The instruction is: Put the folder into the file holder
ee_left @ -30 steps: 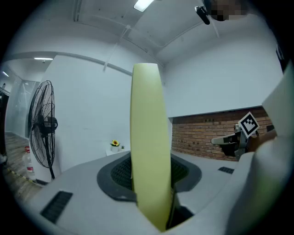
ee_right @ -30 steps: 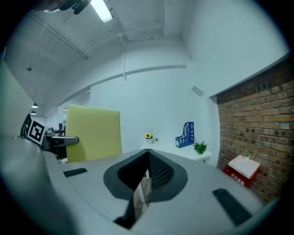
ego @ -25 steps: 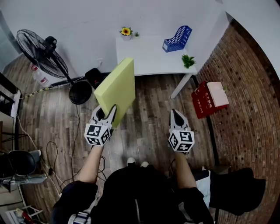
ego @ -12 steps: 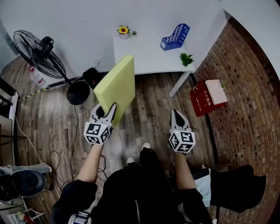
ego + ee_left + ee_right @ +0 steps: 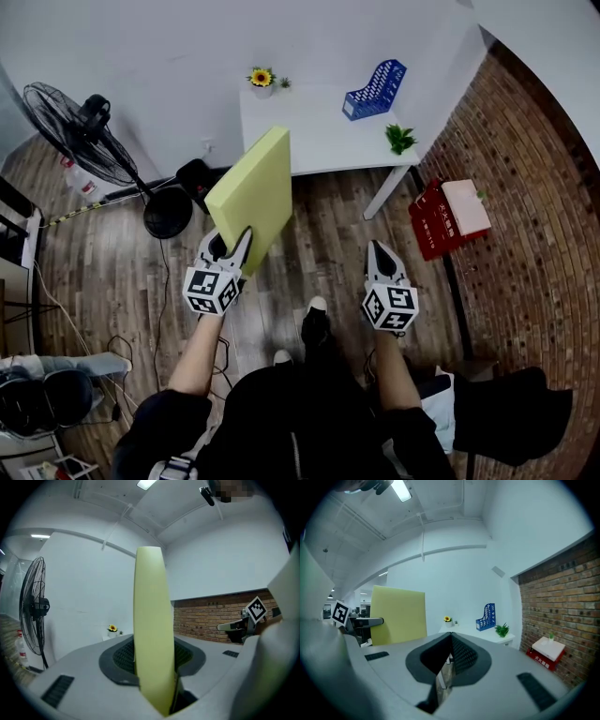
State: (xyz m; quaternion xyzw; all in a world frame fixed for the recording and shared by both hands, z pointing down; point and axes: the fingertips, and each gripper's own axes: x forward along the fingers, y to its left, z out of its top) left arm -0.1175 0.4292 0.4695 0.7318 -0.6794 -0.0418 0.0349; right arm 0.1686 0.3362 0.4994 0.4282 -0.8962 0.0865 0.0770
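A thick yellow-green folder (image 5: 251, 192) stands on edge, its lower corner clamped in my left gripper (image 5: 230, 246), which is shut on it. In the left gripper view the folder (image 5: 152, 634) rises edge-on between the dark pads. My right gripper (image 5: 379, 251) is held level to the right of it, shut, with nothing in its jaws. The blue file holder (image 5: 375, 86) stands at the back right of the white table (image 5: 319, 131), well ahead of both grippers. It also shows in the right gripper view, where the file holder (image 5: 487, 617) is far off beside the folder (image 5: 398, 613).
A sunflower pot (image 5: 262, 79) and a small green plant (image 5: 400, 138) stand on the table. A black standing fan (image 5: 84, 122) is at the left and a red box (image 5: 445, 217) sits on the floor by the brick wall at the right. Cables lie on the wooden floor at the left.
The person has stepped forward, one foot now ahead. Both grippers and the folder have moved a little closer to the table. The grip on the folder is unchanged.
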